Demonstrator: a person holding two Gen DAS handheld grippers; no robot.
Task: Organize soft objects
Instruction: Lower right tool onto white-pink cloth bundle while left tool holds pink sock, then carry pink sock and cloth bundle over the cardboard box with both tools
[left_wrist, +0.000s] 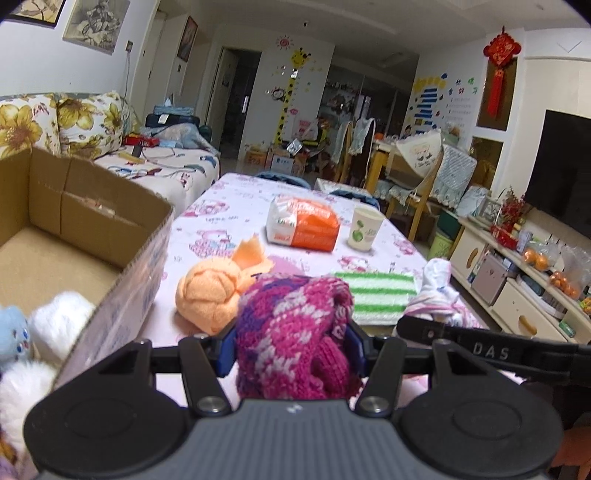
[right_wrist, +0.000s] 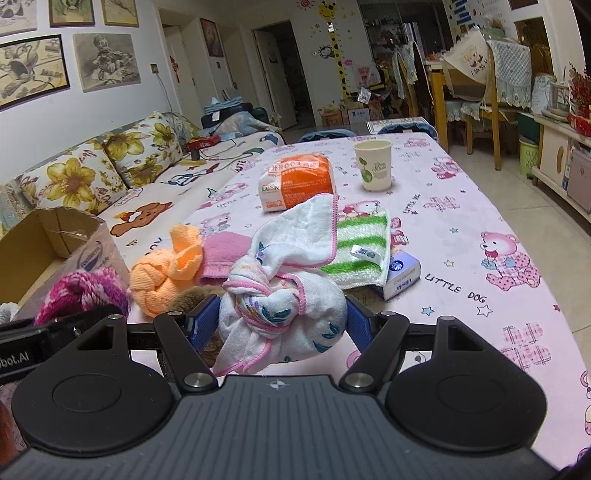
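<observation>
From the left wrist camera, the left gripper (left_wrist: 291, 341) has its two blue pads pinching a magenta-and-purple knitted hat (left_wrist: 293, 332), which bulges up and out between them above the table's pink cartoon tablecloth (left_wrist: 236, 206). To the left stands an open cardboard box (left_wrist: 74, 236) – white and pale-blue plush toys (left_wrist: 48, 332) sit at its near end. Just beyond the hat lies a knotted orange towel (left_wrist: 210, 295), and to the right of it a green-and-white striped cloth (left_wrist: 380, 295). Farther off on the table are an orange-and-white tissue pack (left_wrist: 303, 223) and a paper cup (left_wrist: 364, 229), side by side but apart. At the right, part of the other gripper's black arm reaches in, with a white bundle just beyond it.

From the right wrist camera, the right gripper (right_wrist: 282, 317) holds a knotted white cloth bundle with pink trim (right_wrist: 284, 295) – its fingers are set wide, one against each side of the bundle, which is lifted clear of the table. Behind it lies the striped cloth (right_wrist: 354, 240), with a small blue-and-white box (right_wrist: 400, 273) touching its right edge. To the left are the orange towel (right_wrist: 162, 273) and a pink cloth (right_wrist: 225, 254) beside it. The knitted hat (right_wrist: 85, 291) shows at the near left, next to the cardboard box (right_wrist: 55, 243). The tissue pack (right_wrist: 295, 181) and paper cup (right_wrist: 373, 164) stand at the far side.
</observation>
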